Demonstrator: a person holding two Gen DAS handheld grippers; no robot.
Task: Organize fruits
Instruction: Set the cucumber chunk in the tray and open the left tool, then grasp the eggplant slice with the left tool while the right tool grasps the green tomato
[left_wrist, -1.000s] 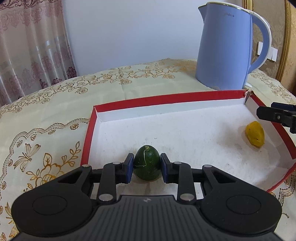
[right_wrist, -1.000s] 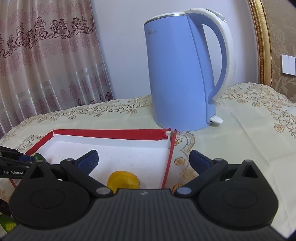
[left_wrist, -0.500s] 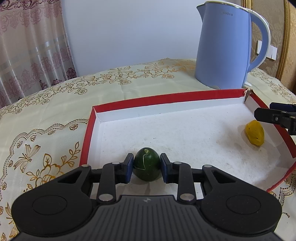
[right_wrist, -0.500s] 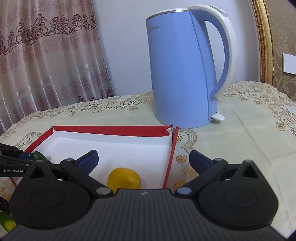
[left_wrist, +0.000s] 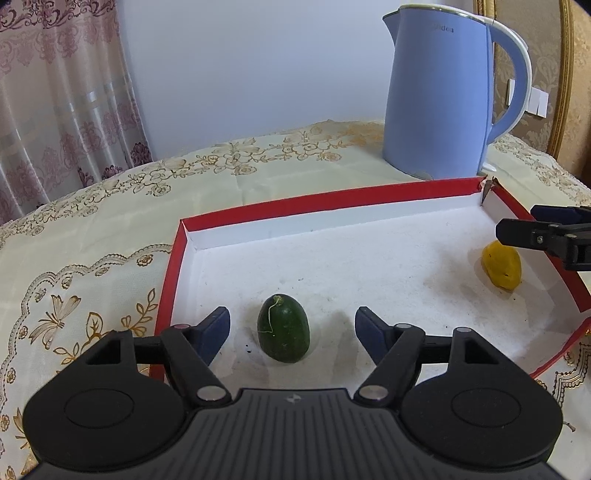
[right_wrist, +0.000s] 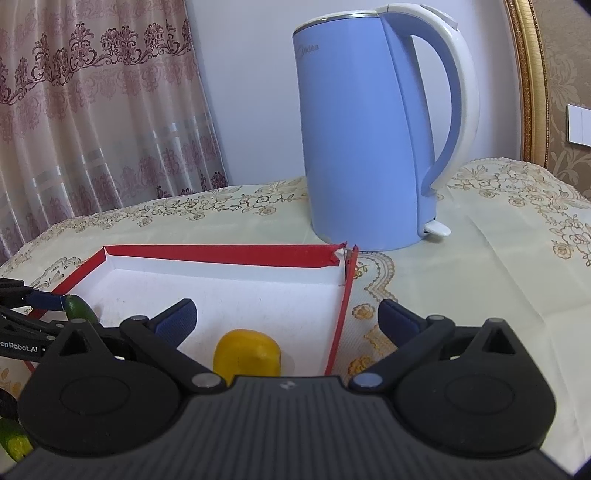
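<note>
Left wrist view: left gripper has its jaws spread wide, nothing held. The green fruit stands upright on the tray floor, near the tray's near-left corner, centred between the jaws with clear gap on both sides, touching neither. Judging by that, it has been set down in the tray and the jaws are open to let it sit free. The tray's shallow red rim should stop the fruit rolling off onto the tabletop.

Right wrist view: right gripper is also wide open and empty. The yellow fruit lies in the tray just inside its right wall, near the near-right corner, low between the jaws and closer to the left one; its lower part is hidden by the gripper body. The right jaw sits outside the tray wall, over the tablecloth. No contact that I can see.

Two fruits are well apart, at opposite sides of the tray. A sliver of something green-yellow shows at the bottom-left edge of the right view; can't tell what it is. Blue kettle stands just behind the tray's far-right corner, out of the way.
</note>
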